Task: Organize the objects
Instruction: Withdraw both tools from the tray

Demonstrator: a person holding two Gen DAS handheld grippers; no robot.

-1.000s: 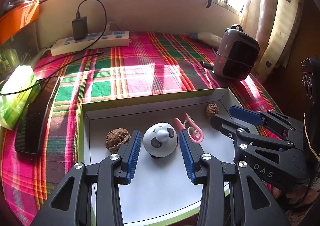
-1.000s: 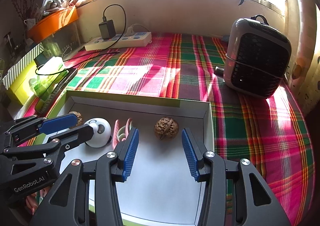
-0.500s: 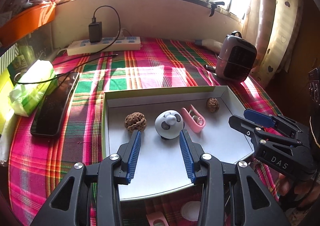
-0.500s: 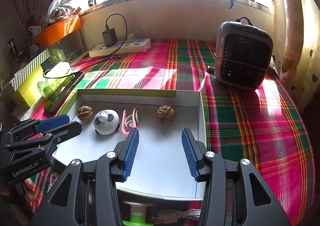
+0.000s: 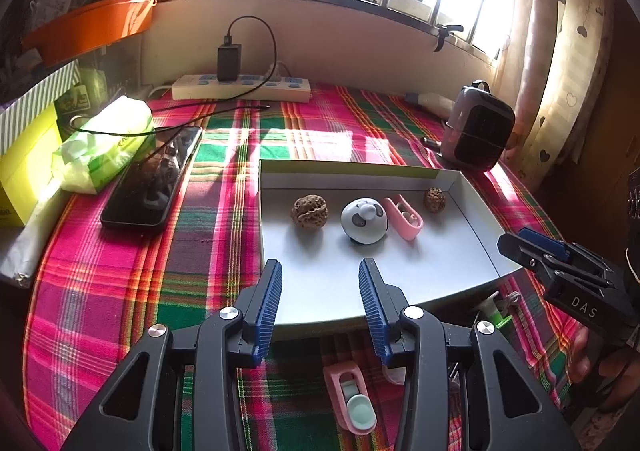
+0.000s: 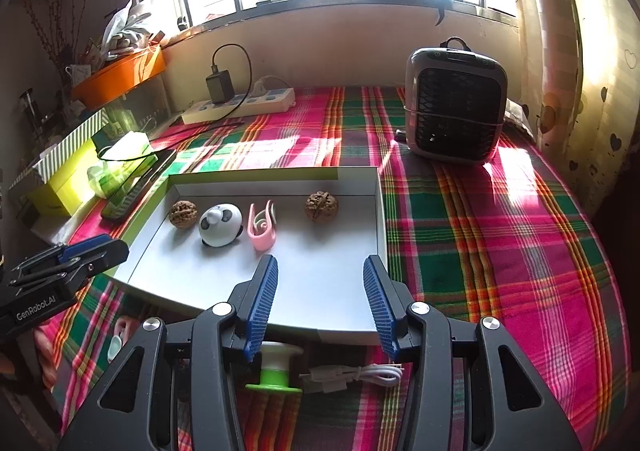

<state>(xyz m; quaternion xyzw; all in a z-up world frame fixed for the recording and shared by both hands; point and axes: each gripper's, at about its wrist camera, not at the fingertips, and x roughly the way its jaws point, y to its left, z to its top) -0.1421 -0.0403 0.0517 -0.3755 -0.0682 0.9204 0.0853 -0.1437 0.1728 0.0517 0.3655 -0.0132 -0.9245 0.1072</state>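
Left gripper spread, empty; right gripper spread, empty. Ahead of both: shallow white cardboard tray holding 2 brown wrinkled walnuts, round panda toy, pink plastic clip.

Tray on tablecloth, centre of table. In tray, along far wall, left to right: walnut, panda toy, clip, second walnut; first three close together, second walnut apart near the right corner. Left of tray: phone, tissue pack beyond it, box at the edge. Behind tray, by the wall: power strip with charger plugged in. Back right: heater. Before tray's near edge: spool, cable right of it, pink case to the left.
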